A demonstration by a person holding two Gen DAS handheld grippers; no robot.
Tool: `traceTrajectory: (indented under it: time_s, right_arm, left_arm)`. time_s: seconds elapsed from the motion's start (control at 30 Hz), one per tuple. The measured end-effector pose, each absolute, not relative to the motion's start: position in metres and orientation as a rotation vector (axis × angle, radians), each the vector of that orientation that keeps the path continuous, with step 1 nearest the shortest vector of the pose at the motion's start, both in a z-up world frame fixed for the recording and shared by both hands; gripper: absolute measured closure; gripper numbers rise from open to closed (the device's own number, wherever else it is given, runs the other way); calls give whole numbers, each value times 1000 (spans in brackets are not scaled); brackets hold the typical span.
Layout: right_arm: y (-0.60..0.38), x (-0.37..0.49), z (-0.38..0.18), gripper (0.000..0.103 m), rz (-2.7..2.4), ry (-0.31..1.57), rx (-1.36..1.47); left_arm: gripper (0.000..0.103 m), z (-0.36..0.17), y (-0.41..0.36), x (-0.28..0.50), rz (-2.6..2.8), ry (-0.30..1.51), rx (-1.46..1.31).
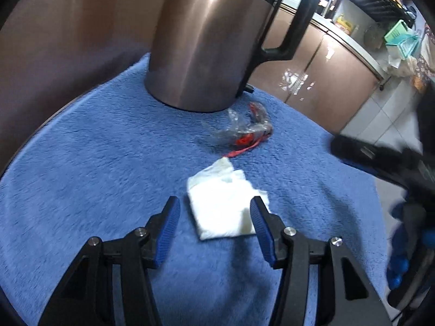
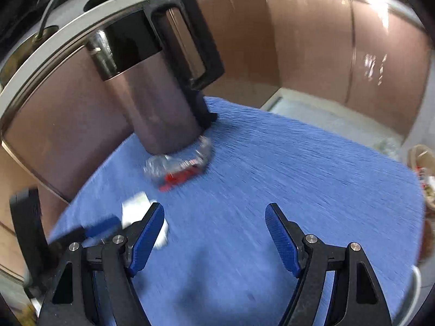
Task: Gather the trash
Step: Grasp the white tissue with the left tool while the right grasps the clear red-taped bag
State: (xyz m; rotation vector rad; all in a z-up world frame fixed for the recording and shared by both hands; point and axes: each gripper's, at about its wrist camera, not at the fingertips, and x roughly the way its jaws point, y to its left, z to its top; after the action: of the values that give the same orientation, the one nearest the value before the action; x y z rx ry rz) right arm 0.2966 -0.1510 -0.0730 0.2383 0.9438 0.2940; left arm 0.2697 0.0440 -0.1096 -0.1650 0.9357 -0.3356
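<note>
A round tabletop (image 1: 81, 163) covered with a fuzzy blue cloth carries a tall metal kettle (image 1: 206, 43) with a black handle, standing upright at the far side. Just in front of the kettle's base lies a crumpled clear plastic wrapper (image 1: 242, 130) with red parts, close to the kettle but whether they touch is unclear. Nearer the camera, a folded white tissue (image 1: 225, 206) lies flat on the cloth, a little apart from the wrapper.

The left gripper (image 1: 214, 217) hangs over the tissue with its jaws spread; the blue pads (image 1: 170, 231) stand on either side of the tissue without pressing on it, and it holds nothing.

The right gripper (image 2: 214, 222) is over bare blue cloth, jaws wide apart and empty. In its blurred view the tissue (image 2: 136, 206) sits partly behind its left finger and the wrapper (image 2: 179, 168) lies farther off by the kettle (image 2: 152, 103). Brown cabinet doors (image 2: 312, 49) stand behind the tabletop.
</note>
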Motion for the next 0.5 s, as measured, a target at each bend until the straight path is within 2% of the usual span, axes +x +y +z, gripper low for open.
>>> traceTrajectory:
  time_s: [0.2,0.27,0.3,0.37,0.5]
  right_arm:
    - [-130,355,-99,28,292,999,307]
    - [-126,368,-107,32,285,1011,325]
    - [-124,374,-111,36,284,1018,333]
    - [-121,379,-116,46,281,1028,322]
    - [-114,380,-122,69,260,1031,245]
  left_arm:
    - [53,-115,36,273,-400,918,-149]
    - [60,-117,38,272,-424,910,-161]
    - [62,-118,37,270,-430,908,-157]
    - [76,-119,33,270,-448,904,-143]
    - [95,-120,22,266,-472,888,-92]
